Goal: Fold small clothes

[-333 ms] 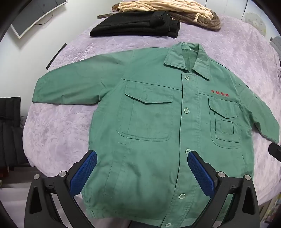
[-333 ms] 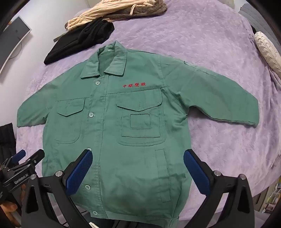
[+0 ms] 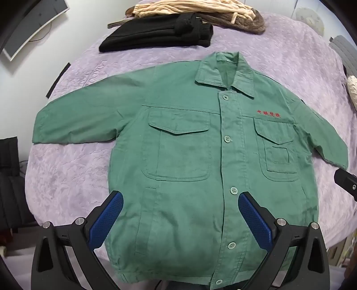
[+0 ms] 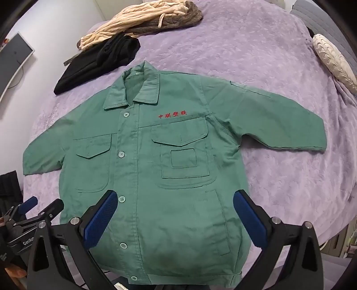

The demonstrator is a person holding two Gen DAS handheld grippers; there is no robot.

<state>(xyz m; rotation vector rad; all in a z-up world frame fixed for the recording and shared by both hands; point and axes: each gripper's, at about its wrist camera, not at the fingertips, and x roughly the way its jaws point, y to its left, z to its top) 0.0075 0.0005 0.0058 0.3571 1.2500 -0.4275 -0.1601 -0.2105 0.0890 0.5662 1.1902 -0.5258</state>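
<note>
A small green jacket [image 3: 185,156] [image 4: 142,169] with red embroidered characters lies flat and buttoned on the purple bedspread [image 3: 67,178], both sleeves spread out sideways, collar at the far end. My left gripper [image 3: 180,214] hovers above its lower left half, jaws wide open with nothing between the blue pads. Over the lower right half hangs my right gripper [image 4: 176,212], likewise open and empty. The left gripper's body also shows at the left edge of the right wrist view, and a black part of the right one at the right edge of the left wrist view.
A folded black garment [image 3: 160,33] [image 4: 98,60] and a beige and brown pile [image 3: 196,11] [image 4: 142,20] lie beyond the collar. A cream cushion [image 4: 334,60] sits far right. A monitor [image 3: 29,26] stands left of the bed; the bedspread's near edge runs just below the hem.
Both views have shifted only slightly; the jacket lies as before and both grippers stay open.
</note>
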